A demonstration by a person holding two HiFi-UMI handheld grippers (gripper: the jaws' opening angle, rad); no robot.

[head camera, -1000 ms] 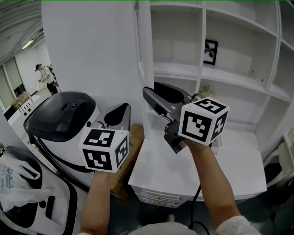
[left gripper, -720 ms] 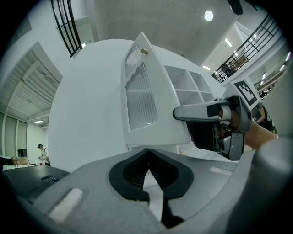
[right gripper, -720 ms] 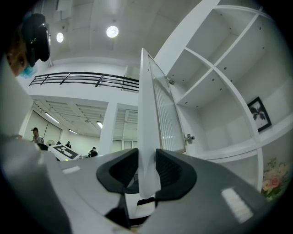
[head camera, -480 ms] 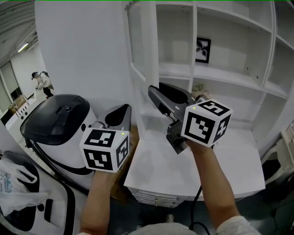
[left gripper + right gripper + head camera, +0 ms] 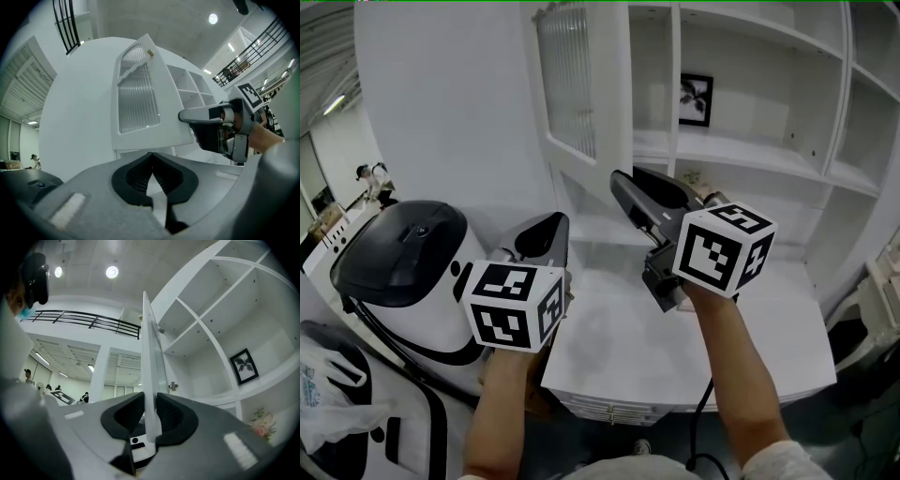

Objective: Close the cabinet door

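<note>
Two grippers show in the head view, and only one is working. At far left a black-lidded machine stands on the outer side of the door, so I judge it no obstacle to closing. Lower centre-left, the left gripper hangs idle. Its own view shows the jaws pressed together with nothing between them. It sits close to the panel and could bump it if it drifts right.

The door fills the upper centre. It is swung well out from the cabinet, with its ribbed pane facing left. Just right of it, the right gripper has its jaws clamped on the door's thin edge. That bite looks narrow on smooth paint, so the jaws may slide off if the hand fails to follow the swing's arc. If the grip is kept too long, the jaws could get pinched between door and frame. A hard push could slam the door.

The door's top is cut off at the frame's upper edge. The gripper's body hides the clamp point in the head view. The hinges appear only as small fittings, and how far the door has to travel is hard to gauge. At right, flowers on a shelf are blurred.
</note>
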